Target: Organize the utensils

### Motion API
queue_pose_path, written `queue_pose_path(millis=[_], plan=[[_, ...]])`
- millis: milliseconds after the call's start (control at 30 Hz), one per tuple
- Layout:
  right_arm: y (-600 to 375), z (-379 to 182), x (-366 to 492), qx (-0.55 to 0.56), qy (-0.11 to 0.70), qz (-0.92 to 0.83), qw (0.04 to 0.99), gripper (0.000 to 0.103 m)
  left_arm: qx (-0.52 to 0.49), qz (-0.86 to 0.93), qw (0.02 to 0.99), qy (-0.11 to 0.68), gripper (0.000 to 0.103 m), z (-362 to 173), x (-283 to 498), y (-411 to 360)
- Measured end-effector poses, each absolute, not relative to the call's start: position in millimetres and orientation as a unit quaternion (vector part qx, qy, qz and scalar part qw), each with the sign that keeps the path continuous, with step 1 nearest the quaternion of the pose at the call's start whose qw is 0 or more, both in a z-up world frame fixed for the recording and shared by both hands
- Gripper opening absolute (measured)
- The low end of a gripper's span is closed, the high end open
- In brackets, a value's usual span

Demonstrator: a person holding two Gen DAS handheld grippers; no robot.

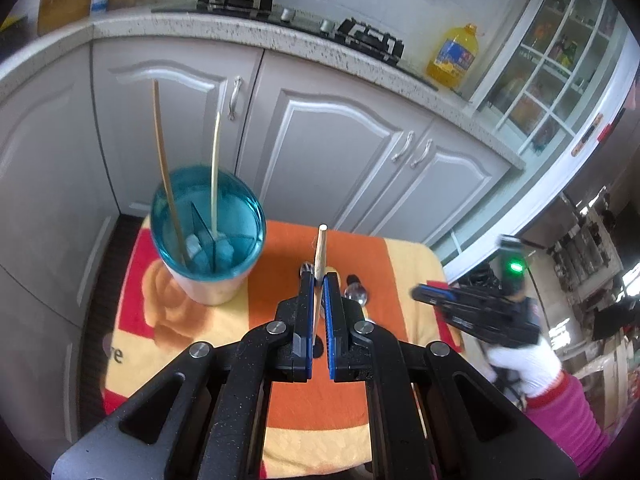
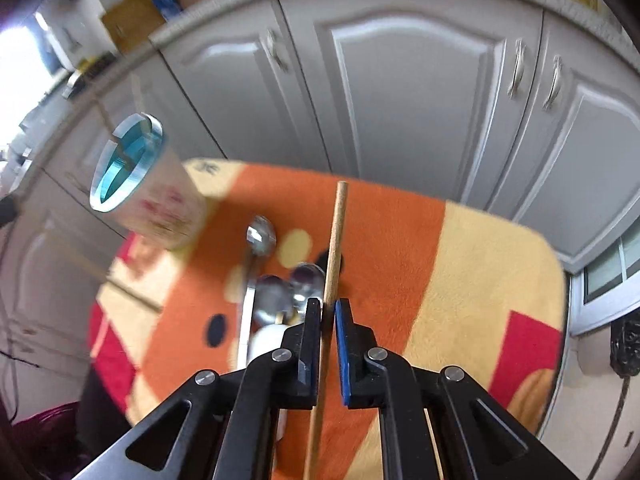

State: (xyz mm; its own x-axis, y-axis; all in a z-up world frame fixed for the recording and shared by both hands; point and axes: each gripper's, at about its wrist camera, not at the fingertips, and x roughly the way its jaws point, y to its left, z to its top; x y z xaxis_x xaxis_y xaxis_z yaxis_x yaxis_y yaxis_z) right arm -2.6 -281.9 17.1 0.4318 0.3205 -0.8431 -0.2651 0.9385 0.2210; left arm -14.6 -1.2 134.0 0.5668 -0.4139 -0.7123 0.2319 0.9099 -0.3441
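In the left wrist view, the left gripper (image 1: 319, 280) was squeezed shut on a pale chopstick (image 1: 321, 248), which stuck up between its blue pads. It hung above the middle of a small table covered with an orange and yellow blanket (image 1: 280, 408). Just past the fingertips, some metal spoons (image 1: 356, 294) lay on the blanket, partly hidden by the claw. Near the far left corner stood a round cup (image 1: 208, 236) with a blue see-through rim and walls inside that split it into parts. Two chopsticks (image 1: 164, 168) stood in it, leaning up and out, each in a different part. Off the right edge, a hand in a white glove and pink sleeve (image 1: 560, 408) held the right gripper (image 1: 420, 294), blurry. Grey cupboard doors (image 1: 340, 152) stood behind the table.

In the right wrist view, the right gripper (image 2: 329, 308) was shut on a brown wooden chopstick (image 2: 335, 240) that ran up between its pads. The spoons (image 2: 280, 280) lay in a blurry heap just left of it, near the middle of the blanket (image 2: 460, 280). The cup (image 2: 136, 184) stood at the far left corner. I could not tell what was in it here.
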Motion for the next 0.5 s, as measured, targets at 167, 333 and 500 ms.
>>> queue_pose_path(millis=[167,333,500], plan=[[-279,74,-31,0.017,0.450,0.194,0.871,0.006,-0.104,-0.176,0.891,0.406,0.003,159,-16,11],[-257,110,-27,-0.021,0.409,0.203,0.889,0.006,-0.106,-0.157,0.905,0.381,0.003,181,-17,27],[-251,71,-2,-0.032,0.450,0.172,0.875,0.007,-0.113,-0.155,0.907,0.376,0.003,184,-20,35]])
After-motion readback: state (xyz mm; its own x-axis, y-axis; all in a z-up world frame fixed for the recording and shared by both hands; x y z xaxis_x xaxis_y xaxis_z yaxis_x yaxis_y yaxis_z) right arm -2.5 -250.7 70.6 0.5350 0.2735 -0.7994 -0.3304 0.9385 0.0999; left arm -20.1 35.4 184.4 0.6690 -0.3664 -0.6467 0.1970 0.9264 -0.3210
